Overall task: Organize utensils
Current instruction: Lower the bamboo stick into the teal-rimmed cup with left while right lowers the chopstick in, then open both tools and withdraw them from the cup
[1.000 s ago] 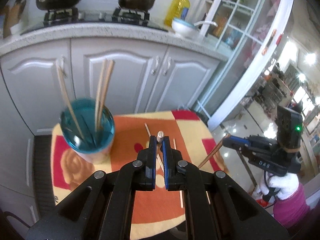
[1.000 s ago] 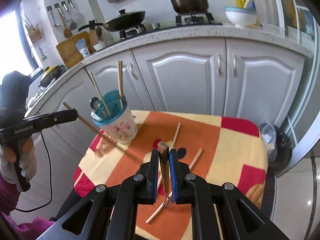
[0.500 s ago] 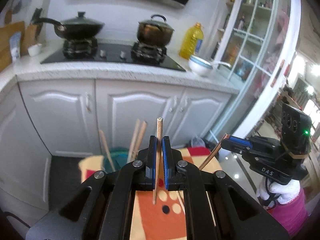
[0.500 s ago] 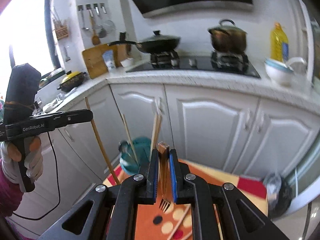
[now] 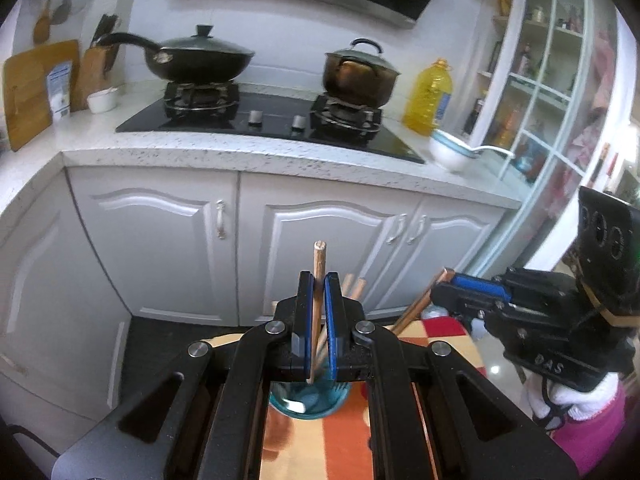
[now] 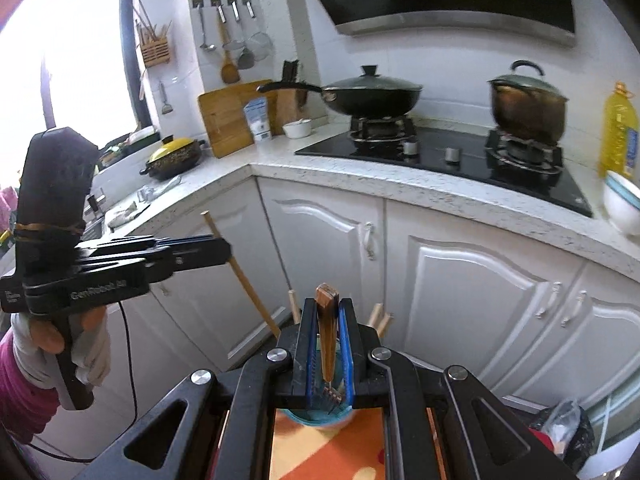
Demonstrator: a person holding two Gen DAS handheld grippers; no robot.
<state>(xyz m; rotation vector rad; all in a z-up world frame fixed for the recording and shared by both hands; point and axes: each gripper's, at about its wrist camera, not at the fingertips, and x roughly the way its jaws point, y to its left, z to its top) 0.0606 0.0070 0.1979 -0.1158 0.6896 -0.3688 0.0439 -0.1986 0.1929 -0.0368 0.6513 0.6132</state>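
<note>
Left wrist view: left gripper jaws nearly closed, clamping chopstick, long axis near upright. Right wrist view: right gripper jaws pinching fork, tines down, over teal cup.

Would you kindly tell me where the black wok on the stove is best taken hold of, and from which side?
Grip its long handle, coming from the left of the stove. The wok is wide, round and covered by a lid, too broad for a claw. The slim handle sticks out leftward and slightly upward, clear of the body.
</note>
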